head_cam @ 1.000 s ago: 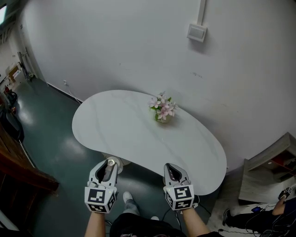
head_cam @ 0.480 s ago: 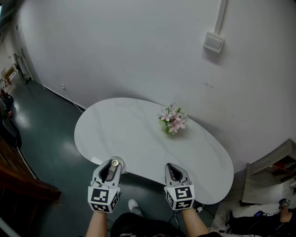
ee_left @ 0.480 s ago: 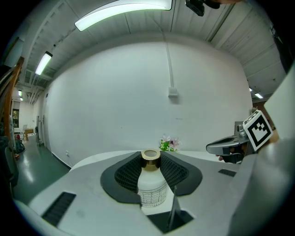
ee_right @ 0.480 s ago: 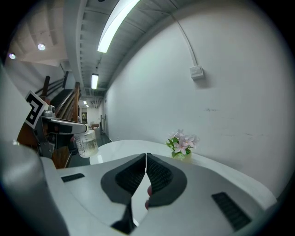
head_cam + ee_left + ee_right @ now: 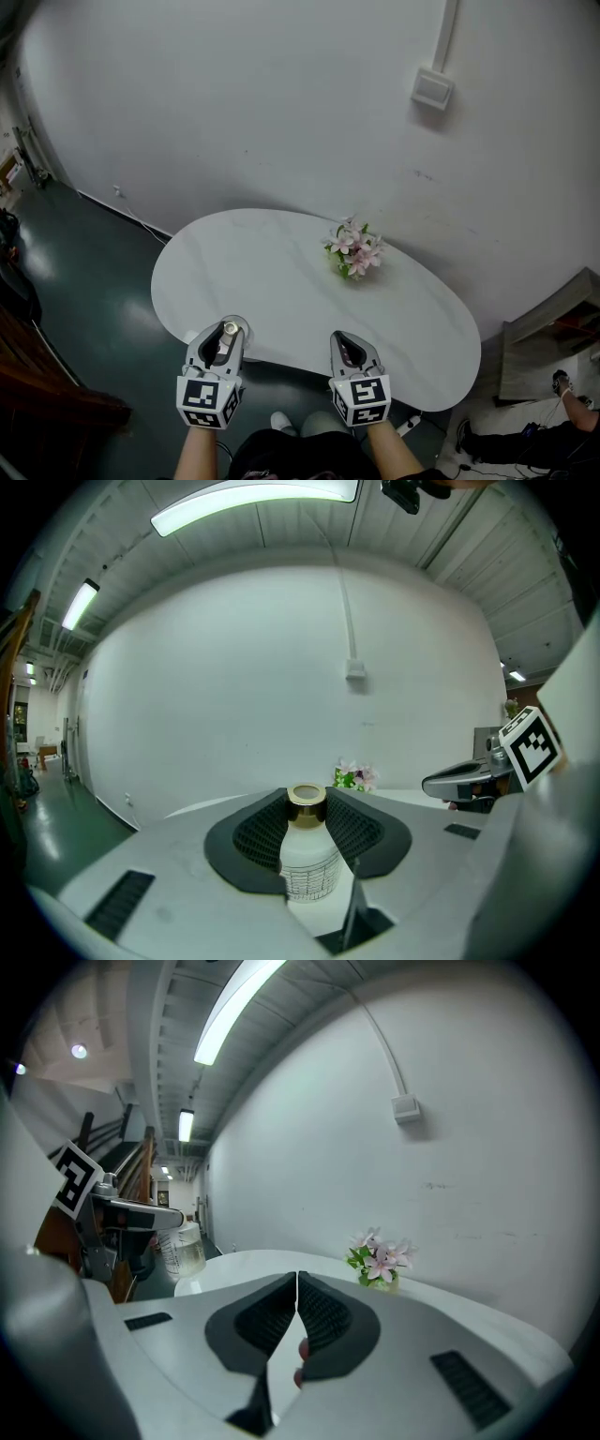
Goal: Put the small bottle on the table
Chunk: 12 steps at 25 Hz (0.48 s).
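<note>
My left gripper [image 5: 225, 336] is shut on a small clear bottle [image 5: 307, 858] with a gold cap and a white label; the black pads press on both its sides. In the head view the small bottle [image 5: 226, 335] hangs over the near edge of the white oval table [image 5: 281, 281]. From the right gripper view the bottle [image 5: 181, 1252] shows at the left, in the other gripper's jaws. My right gripper [image 5: 346, 349] is shut with nothing between its pads [image 5: 323, 1316], and it hovers at the table's near edge.
A small pot of pink flowers [image 5: 354, 251] stands near the table's far edge, by the white wall. A grey switch box [image 5: 432, 88] hangs on that wall. Dark green floor lies around the table, and a low shelf [image 5: 553, 337] sits at the right.
The head view has tilted up, so the table and flowers sit lower and to the right in the frame. Both grippers keep their places at the table's near edge.
</note>
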{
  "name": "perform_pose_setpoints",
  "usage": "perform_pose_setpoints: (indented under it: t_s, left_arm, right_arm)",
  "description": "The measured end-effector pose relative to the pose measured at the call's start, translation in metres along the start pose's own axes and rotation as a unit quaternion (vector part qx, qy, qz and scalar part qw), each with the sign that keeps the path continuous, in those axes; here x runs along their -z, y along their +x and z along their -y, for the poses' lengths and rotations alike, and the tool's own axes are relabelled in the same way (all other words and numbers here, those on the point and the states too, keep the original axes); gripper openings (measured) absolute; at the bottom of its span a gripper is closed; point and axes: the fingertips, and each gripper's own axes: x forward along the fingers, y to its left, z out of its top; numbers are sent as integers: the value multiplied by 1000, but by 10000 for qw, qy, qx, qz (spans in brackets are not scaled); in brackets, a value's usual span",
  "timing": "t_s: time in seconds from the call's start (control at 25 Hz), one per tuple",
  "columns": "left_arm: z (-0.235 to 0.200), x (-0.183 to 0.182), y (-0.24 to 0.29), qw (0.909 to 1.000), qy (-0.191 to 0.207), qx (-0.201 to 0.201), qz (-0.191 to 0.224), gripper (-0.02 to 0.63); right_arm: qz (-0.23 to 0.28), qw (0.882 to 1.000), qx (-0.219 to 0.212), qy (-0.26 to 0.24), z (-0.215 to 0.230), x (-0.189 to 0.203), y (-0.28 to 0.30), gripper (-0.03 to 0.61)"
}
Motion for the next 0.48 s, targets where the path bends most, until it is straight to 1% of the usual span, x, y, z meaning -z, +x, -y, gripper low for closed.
perform_pose_setpoints:
  t_s: [0.48]
  left_arm:
    - [-3,0,11,9999,65,106,-32,129]
  right_arm:
    - [28,9999,115,102,7,1,7,67]
